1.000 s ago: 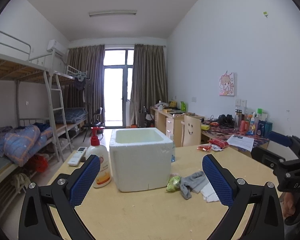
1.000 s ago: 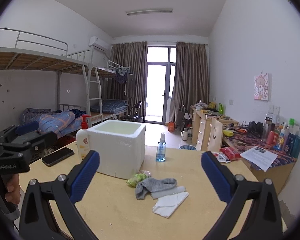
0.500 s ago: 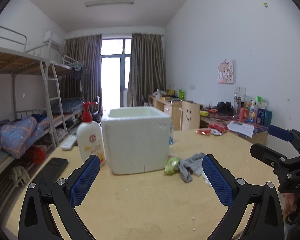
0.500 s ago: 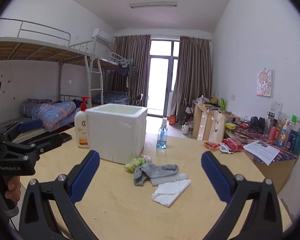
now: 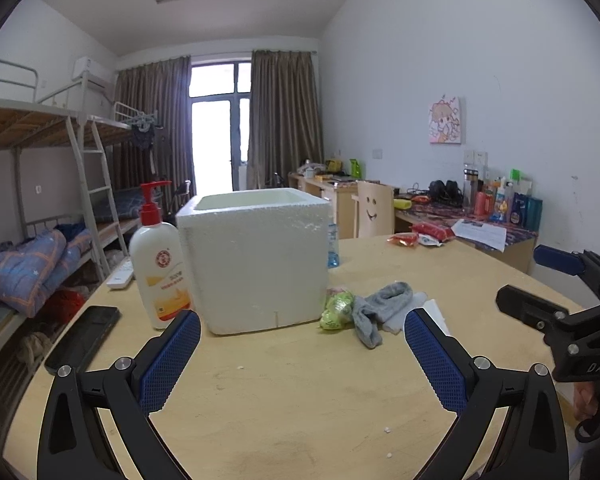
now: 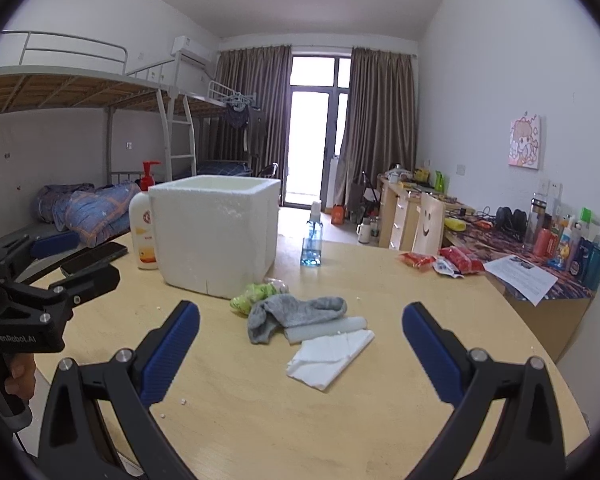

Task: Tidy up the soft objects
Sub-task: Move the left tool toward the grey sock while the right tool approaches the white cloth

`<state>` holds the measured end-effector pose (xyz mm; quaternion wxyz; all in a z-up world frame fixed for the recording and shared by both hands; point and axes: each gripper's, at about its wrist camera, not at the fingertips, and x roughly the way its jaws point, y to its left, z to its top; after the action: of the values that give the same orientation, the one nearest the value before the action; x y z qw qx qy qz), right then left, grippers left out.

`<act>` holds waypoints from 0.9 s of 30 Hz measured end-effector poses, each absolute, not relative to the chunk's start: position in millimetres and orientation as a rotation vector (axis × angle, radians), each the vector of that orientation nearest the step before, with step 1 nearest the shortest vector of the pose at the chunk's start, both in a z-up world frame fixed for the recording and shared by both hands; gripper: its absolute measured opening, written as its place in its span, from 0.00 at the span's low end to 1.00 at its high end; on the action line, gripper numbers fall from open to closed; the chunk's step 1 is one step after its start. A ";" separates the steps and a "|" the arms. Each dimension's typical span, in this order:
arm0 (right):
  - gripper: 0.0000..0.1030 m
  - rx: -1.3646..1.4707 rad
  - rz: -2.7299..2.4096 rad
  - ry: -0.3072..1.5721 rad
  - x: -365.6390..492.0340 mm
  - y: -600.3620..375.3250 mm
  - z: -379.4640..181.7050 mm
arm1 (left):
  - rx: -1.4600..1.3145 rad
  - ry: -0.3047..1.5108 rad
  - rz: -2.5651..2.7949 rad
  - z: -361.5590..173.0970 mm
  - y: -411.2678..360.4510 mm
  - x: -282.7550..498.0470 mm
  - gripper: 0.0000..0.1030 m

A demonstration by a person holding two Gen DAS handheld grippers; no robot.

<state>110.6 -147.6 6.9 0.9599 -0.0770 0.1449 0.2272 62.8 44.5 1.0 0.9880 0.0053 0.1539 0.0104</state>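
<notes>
A white foam box (image 5: 256, 256) (image 6: 216, 232) stands open-topped on the wooden table (image 5: 300, 400). Right of its base lie a yellow-green soft item (image 5: 337, 310) (image 6: 254, 296), a grey sock (image 5: 382, 308) (image 6: 296, 312), a pale roll (image 6: 326, 326) and a white cloth (image 6: 330, 354). My left gripper (image 5: 302, 360) is open, short of the box, holding nothing. My right gripper (image 6: 300, 354) is open too, with the cloth and sock in front of its fingers, apart from them. Each gripper shows at the edge of the other's view.
A lotion pump bottle (image 5: 158, 260) and a black phone (image 5: 84, 336) sit left of the box. A blue spray bottle (image 6: 312, 240) stands behind it. Red snack packets (image 6: 440, 260) lie at the far right. Desks, a chair and bunk beds lie beyond the table.
Both grippers have dropped lower and come closer to the table; the box and the soft items now look larger and nearer. Nothing was picked up.
</notes>
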 end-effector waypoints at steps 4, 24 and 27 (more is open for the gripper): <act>1.00 -0.156 0.453 0.314 115.3 -150.0 5.0 | 0.019 0.322 -0.007 0.4 39.0 68.4 0.99; 0.95 -0.139 0.409 0.478 154.6 -167.8 -20.2 | 0.037 0.493 -0.211 -13.1 9.9 134.9 0.99; 0.89 -0.126 0.421 0.508 162.7 -170.6 -22.9 | 0.037 0.520 -0.223 -16.4 6.7 146.8 0.97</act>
<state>162.7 -170.6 -22.9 0.9442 -0.0618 0.2492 0.2064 146.8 6.7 -16.4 0.9601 0.0181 0.2565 -0.1099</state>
